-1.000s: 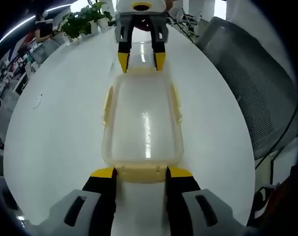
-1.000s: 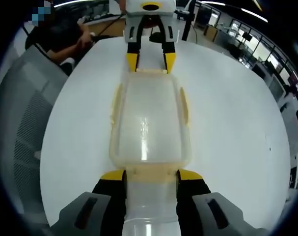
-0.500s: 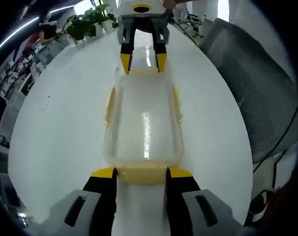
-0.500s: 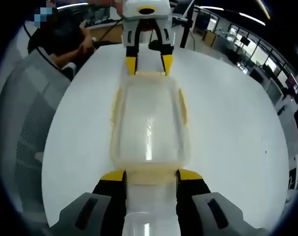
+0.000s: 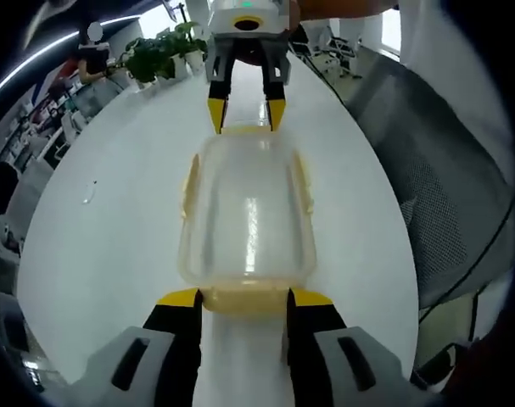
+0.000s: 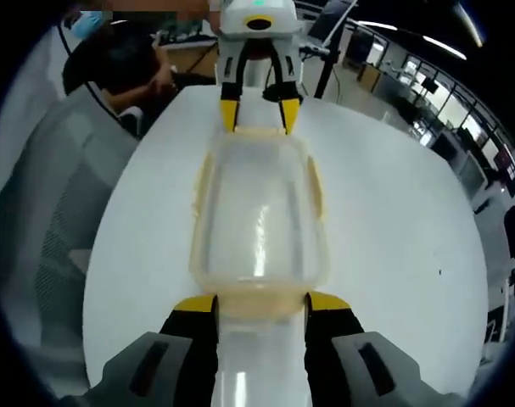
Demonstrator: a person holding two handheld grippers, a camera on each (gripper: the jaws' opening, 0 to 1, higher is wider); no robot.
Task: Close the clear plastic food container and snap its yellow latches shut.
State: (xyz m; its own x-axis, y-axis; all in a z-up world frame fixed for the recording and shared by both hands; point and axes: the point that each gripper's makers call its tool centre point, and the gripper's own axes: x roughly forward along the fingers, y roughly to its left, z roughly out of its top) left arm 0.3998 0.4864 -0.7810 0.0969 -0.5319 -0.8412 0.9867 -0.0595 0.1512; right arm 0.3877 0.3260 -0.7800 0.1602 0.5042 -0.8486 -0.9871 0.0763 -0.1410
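Left gripper view: the clear food container [image 5: 247, 216] sits lid-on on the white counter [image 5: 113, 237], lying lengthwise straight ahead of the left hand-held gripper [image 5: 243, 297]. Its jaws stand apart, one to each side of the near yellow end latch [image 5: 244, 298], tips right at the container's end; whether they touch it is hard to tell through the cloudy plastic. At the far end the right hand-held gripper [image 5: 246, 108] faces in, jaws also spread, tips by the far latch. Side latches [image 5: 189, 182] line the long edges. A mesh chair [image 5: 448, 195] curves on the right, potted plants [image 5: 159, 52] beyond the counter.

Right gripper view: same container [image 6: 257, 222] seen from the other end, right hand-held gripper [image 6: 261, 302] spread around its near latch [image 6: 261, 305], left hand-held gripper [image 6: 259, 110] opposite. Here a seated person [image 6: 121, 64] shows upper left, partly cut off, and office desks far right.
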